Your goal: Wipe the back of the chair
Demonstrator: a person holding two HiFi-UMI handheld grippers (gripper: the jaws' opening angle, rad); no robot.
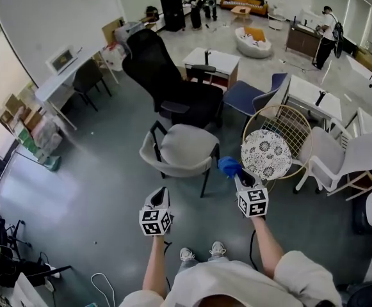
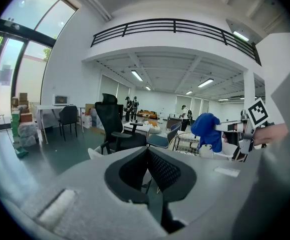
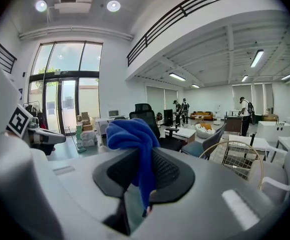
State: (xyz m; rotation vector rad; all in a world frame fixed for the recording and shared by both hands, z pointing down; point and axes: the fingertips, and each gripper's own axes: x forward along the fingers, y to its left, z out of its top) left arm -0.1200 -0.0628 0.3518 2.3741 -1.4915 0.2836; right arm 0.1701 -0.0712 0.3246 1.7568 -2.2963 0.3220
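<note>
Floor (image 1: 102, 190) of smooth grey-green, in a wide office hall with scattered desks. Just ahead of both grippers, grey chair (image 1: 184, 147) with padded seat, curved shell back, thin black legs. Fuzzy blue cloth (image 1: 229, 166) pinched in right gripper (image 1: 242, 178), beside the chair's right edge. Left gripper (image 1: 161, 194) closed, empty, ribbed black pads together.

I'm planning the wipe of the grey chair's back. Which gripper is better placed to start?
Right. The right gripper is shut on the blue cloth, which hangs near the grey chair. The left gripper has its jaws together on nothing, so it has nothing to wipe with.
</note>
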